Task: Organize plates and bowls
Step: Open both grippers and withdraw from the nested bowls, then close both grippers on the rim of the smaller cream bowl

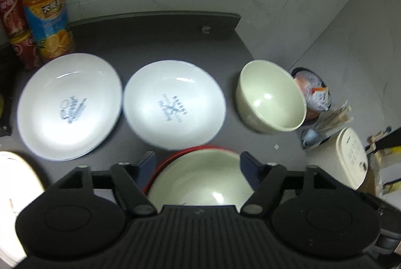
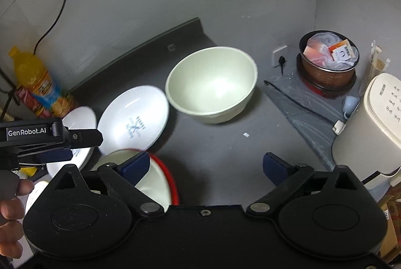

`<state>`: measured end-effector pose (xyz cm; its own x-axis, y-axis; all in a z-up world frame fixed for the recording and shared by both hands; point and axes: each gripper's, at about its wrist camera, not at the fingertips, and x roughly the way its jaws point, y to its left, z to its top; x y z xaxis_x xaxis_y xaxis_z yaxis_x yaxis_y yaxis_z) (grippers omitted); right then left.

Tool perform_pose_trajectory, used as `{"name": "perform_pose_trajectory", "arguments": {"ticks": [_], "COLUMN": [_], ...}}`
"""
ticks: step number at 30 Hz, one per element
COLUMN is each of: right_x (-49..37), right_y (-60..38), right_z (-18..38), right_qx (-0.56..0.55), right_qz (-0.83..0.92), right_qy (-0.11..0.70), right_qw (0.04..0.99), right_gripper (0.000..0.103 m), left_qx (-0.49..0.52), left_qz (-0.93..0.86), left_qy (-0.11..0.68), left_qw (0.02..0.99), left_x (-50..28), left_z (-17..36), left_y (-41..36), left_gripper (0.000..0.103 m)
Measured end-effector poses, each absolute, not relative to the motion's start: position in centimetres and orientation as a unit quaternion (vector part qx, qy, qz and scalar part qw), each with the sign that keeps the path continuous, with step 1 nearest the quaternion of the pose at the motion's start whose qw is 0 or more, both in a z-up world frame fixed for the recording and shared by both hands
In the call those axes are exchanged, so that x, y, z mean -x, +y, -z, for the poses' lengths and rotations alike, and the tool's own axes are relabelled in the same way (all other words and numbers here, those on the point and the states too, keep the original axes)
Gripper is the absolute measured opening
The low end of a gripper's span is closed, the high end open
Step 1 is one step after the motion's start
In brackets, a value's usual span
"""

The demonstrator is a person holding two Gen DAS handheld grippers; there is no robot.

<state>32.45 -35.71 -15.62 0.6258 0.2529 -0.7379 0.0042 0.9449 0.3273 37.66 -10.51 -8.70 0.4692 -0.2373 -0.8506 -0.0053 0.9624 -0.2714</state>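
Two white printed plates lie side by side on the dark table: a larger one [image 1: 70, 106] at left and a smaller one [image 1: 174, 105] [image 2: 134, 120] in the middle. A pale green bowl [image 1: 270, 96] [image 2: 213, 85] stands at right. A red-rimmed cream bowl [image 1: 200, 178] [image 2: 153, 178] sits nearest. My left gripper [image 1: 198, 166] is open, its blue pads on either side of the red-rimmed bowl. My right gripper [image 2: 208, 163] is open and empty over bare table, right of that bowl. The left gripper shows in the right wrist view [image 2: 50, 143].
An orange juice bottle [image 1: 43, 1] and red cans [image 1: 17, 28] stand at the back left. A white plate edge [image 1: 15, 188] lies near left. On the floor to the right are a bin [image 2: 328, 61], a white appliance [image 2: 373, 123] and a blue cup [image 2: 349, 103].
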Motion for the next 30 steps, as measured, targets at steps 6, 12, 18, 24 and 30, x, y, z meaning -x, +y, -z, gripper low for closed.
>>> {"name": "perform_pose_trajectory", "arguments": {"ticks": [6,12,18,24,30], "right_x": [-34.2,-36.2,-38.2,-40.1,-42.1], "right_y": [-37.5,-39.0,-40.0,-40.5,-40.4], "right_z": [16.2,17.0,17.9,18.8,19.8], "right_qx": [-0.157,-0.156,-0.161,-0.161,-0.163], "right_qz": [-0.063,-0.055,-0.06,-0.063,-0.073], "right_qy": [0.427,0.433,0.44,0.442,0.45], "right_qw": [0.888,0.886,0.882,0.88,0.875], "right_gripper": [0.099,0.099,0.099,0.098,0.089], "left_qx": [0.124,0.114,0.113,0.115,0.12], "left_qz": [0.058,0.048,0.043,0.038,0.034], "left_qy": [0.511,0.512,0.517,0.52,0.528], "left_qw": [0.848,0.85,0.847,0.846,0.84], "left_x": [-39.6,-41.2,-43.1,-44.7,-46.2], "left_z": [9.1,9.6,10.3,11.1,12.2], "left_y": [-12.6,-14.4,-15.6,-16.5,-17.2], "left_gripper": [0.083,0.083,0.083,0.083,0.083]}}
